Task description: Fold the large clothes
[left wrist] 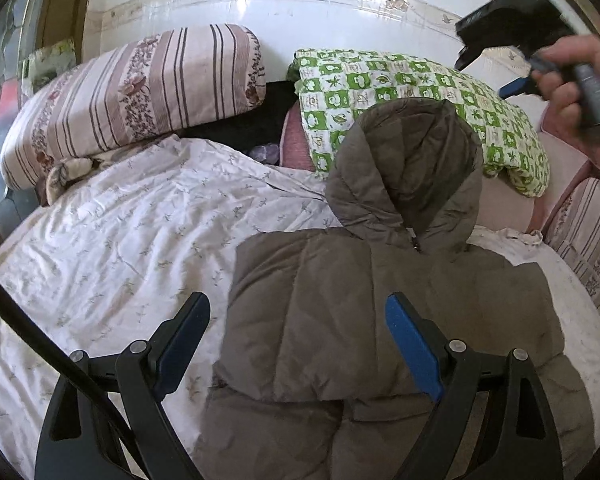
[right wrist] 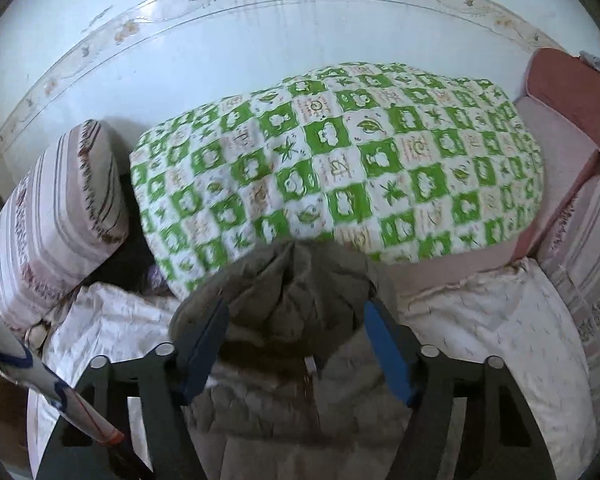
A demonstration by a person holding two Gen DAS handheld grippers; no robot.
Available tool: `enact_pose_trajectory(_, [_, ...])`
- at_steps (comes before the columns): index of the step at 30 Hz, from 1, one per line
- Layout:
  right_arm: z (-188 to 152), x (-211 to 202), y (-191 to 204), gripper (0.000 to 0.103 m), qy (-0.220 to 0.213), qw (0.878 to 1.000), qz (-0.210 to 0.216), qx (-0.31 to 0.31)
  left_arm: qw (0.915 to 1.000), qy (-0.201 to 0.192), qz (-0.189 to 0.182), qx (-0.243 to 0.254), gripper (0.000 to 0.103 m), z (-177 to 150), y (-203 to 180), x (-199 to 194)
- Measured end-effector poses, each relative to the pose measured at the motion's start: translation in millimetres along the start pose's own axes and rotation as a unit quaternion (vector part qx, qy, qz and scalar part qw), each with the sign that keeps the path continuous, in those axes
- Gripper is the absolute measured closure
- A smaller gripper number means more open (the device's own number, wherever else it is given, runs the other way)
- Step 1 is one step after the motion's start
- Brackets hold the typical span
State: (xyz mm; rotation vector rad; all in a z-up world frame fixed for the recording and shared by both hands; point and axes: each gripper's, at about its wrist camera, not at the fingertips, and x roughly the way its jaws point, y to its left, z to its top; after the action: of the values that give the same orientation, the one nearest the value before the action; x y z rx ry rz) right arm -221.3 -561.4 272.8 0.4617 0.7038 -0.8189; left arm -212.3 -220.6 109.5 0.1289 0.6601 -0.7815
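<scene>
**Hooded jacket spread on the bed, both claws released**

A brown padded jacket [left wrist: 380, 312] is laid flat on the white sprigged bed cover [left wrist: 120, 248], toward the right side of the bed, with its hood [left wrist: 408, 168] pointing to the head of the bed. The hood's tip is seen resting against a green-and-white checked quilt [left wrist: 420, 92] (folded into a thick bundle) that lies along the head edge, by the tiled wall [left wrist: 300, 12]. A striped floral pillow [left wrist: 132, 92] is placed at the head's left corner, just beside the quilt, with a dark gap between them.

The left gripper [left wrist: 298, 344] is held above the jacket's left shoulder, its blue-padded fingers [left wrist: 414, 348] spread wide; nothing is gripped between them. One finger is seen over the bed cover, the other over the jacket's chest.

The right gripper [right wrist: 296, 344] is aimed at the hood [right wrist: 284, 288] from above, its fingers likewise released and set on either side of the hood's crown; whether the pads touch the fabric cannot be told, since the view is blurred. In the left wrist view the same tool is seen at the upper right, grasped by the person's right hand [left wrist: 576, 80], well above the quilt.
</scene>
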Motion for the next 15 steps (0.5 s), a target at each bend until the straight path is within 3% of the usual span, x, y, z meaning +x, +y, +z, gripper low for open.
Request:
enact_pose_trajectory(3, [8, 30, -4, 0.054, 0.012, 1.000, -0.012, -0.004, 0.9999, 0.006, -0.008, 0.004, 0.014, -1, -8, 8])
enact_pose_trajectory(11, [22, 79, -14, 0.057, 0.017, 1.000, -0.018, 0.009, 0.9995, 0.012, -0.008, 0.027, 0.014, -7, -18, 17])
enact_pose_trajectory(13, [22, 89, -12, 0.091, 0.023, 1.000, -0.010, 0.004, 0.9995, 0.013, -0.007, 0.028, 0.014, -8, -19, 19])
enact_pose_trajectory(15, [19, 93, -12, 0.097, 0.024, 0.999, -0.024, -0.001, 0.9994, 0.017, -0.007, 0.029, 0.014, -9, -20, 22])
